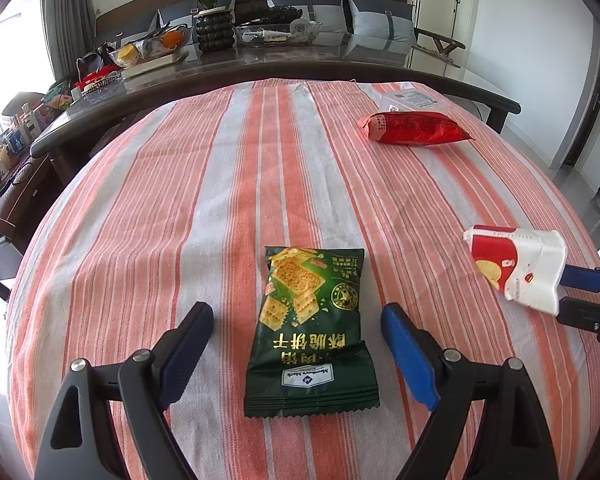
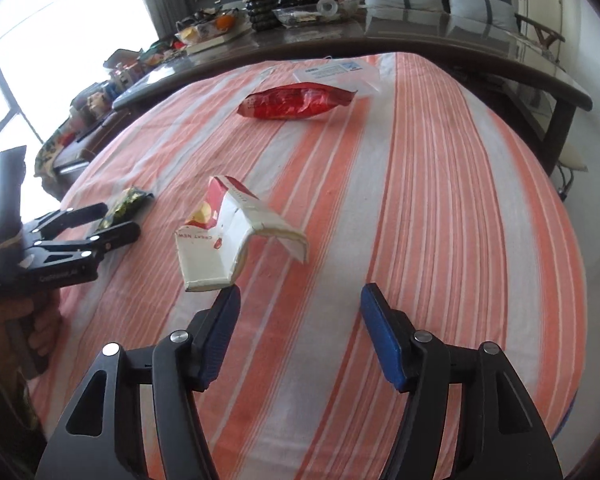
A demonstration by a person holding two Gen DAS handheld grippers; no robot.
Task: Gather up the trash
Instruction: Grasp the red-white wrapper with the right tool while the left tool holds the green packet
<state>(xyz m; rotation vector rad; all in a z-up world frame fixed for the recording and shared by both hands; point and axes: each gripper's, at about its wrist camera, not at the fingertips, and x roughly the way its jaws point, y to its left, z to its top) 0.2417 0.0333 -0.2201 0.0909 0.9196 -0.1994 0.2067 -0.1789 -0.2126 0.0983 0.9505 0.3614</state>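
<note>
Now green cracker packet (image 1: 311, 332) lies between spread left hand-held gripper (image 1: 297, 322) fingers

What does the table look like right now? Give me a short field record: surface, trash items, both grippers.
surface: striped cloth
trash 1: green cracker packet, flat, between the open jaws of the left gripper
trash 2: white and red carton, crumpled, just ahead of the right gripper
trash 3: red snack bag, far side
other: white box behind the red bag
right gripper: open, holding nothing
</note>
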